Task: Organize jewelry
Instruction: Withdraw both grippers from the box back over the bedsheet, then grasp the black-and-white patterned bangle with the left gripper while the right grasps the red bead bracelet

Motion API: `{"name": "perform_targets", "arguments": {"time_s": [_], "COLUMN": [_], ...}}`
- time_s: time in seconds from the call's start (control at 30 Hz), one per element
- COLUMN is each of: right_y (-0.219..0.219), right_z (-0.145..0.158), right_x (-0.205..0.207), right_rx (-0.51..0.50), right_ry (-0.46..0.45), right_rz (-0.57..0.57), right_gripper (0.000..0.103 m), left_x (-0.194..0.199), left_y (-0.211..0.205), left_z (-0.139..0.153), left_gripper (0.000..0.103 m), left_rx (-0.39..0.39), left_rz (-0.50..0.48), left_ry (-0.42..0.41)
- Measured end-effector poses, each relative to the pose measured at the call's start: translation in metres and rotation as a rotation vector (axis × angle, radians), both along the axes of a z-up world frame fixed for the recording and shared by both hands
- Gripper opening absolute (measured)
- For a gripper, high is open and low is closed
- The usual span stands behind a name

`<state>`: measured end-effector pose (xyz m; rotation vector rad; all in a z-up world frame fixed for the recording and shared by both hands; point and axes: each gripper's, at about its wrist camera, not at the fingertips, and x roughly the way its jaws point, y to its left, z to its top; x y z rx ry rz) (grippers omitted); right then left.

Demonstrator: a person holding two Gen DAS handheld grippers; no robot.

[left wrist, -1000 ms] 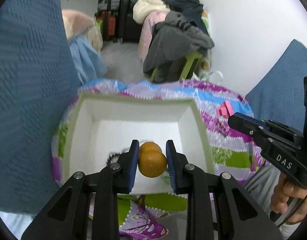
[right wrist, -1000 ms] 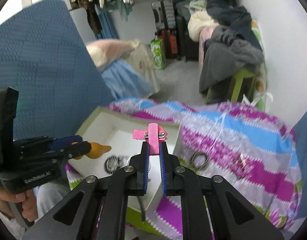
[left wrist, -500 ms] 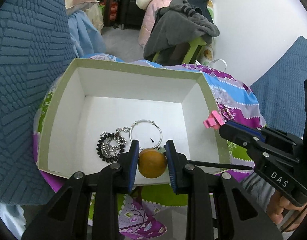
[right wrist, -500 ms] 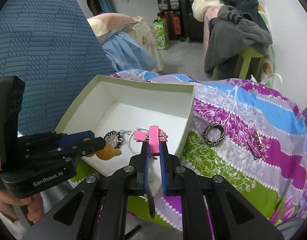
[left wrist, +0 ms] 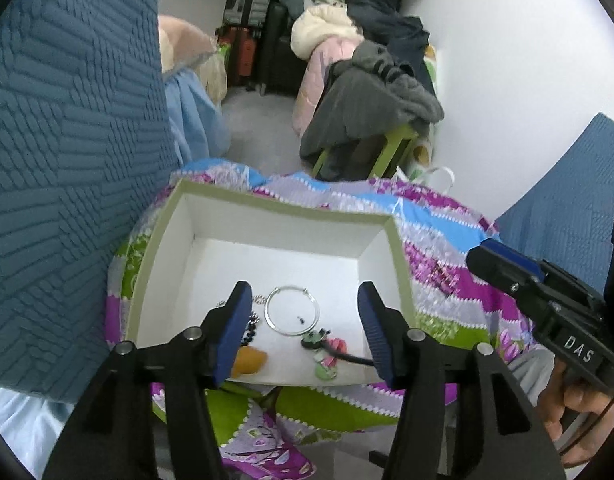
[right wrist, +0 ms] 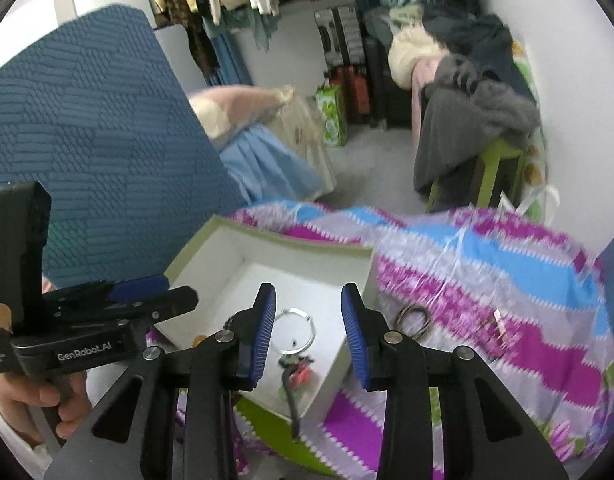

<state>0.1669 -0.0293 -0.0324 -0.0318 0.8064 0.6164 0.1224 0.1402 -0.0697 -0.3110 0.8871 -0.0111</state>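
- Since a second ago, both my loads have dropped: the amber bead piece [left wrist: 249,361] that sat between my left fingers now lies on the floor of the white box [left wrist: 275,256], near its front wall, and the pink hair clip [left wrist: 335,347] from my right fingers lies close beside it.
- My left gripper [left wrist: 303,328] hangs over the box with its fingers spreading apart and nothing between them.
- My right gripper [right wrist: 309,334] is the same, fingers parting and empty, poised over the box's right front corner.
- Also in the box: a thin silver bangle [left wrist: 293,311], a dark beaded chain [left wrist: 251,326] partly hidden behind my left finger, and a small green charm [left wrist: 325,370].
- Still out on the patterned cloth [right wrist: 507,280] to the right of the box are a dark ring-shaped piece [right wrist: 415,318] and a small clip-like item [right wrist: 499,320]; both are blurred.
- I judge those two to be next. They look light and stiff, and lie flat on soft cloth, so my fingers may snag the fabric.
- For the ring I would pinch across its rim on one side rather than try to span it.
- The small clip looks thin and slippery; gripping its long sides seems safest.
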Motion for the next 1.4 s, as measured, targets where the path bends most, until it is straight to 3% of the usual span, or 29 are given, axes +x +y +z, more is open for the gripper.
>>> {"name": "perform_targets", "arguments": {"time_s": [0.33, 0.6, 0.77, 1.0, 1.13, 1.27, 1.4], "right_y": [-0.051, -0.099, -0.136, -0.166, -0.171, -0.174, -0.171], "right_z": [0.036, 0.032, -0.001, -0.064, -0.097, -0.128, -0.152], "right_x": [-0.003, -0.002, 0.004, 0.017, 0.036, 0.065, 0.094], "right_rx": [0.028, 0.009, -0.002, -0.025, -0.052, -0.041, -0.089], "right_ry": [-0.119, -0.171, -0.122, -0.027, 0.010, 0.075, 0.117], "right_rz": [-0.026, -0.066, -0.116, -0.112, -0.081, -0.051, -0.024], "right_gripper": [0.032, 0.032, 0.032, 0.032, 0.032, 0.032, 0.031], "left_x": [0.002, 0.016, 0.024, 0.055, 0.081, 0.103, 0.128], "left_y": [-0.042, -0.091, -0.127, -0.165, -0.180, -0.194, -0.195], "left_z": [0.032, 0.027, 0.010, -0.030, -0.048, -0.058, -0.073], "left_gripper": [0.057, 0.057, 0.056, 0.044, 0.036, 0.036, 0.036], "left_rx": [-0.022, -0.061, -0.099, -0.128, -0.094, -0.030, -0.039], "left_rz": [-0.021, -0.076, -0.132, -0.197, -0.224, -0.233, -0.212], "left_ry": [-0.106, -0.117, -0.088, 0.045, 0.142, 0.203, 0.266]}}
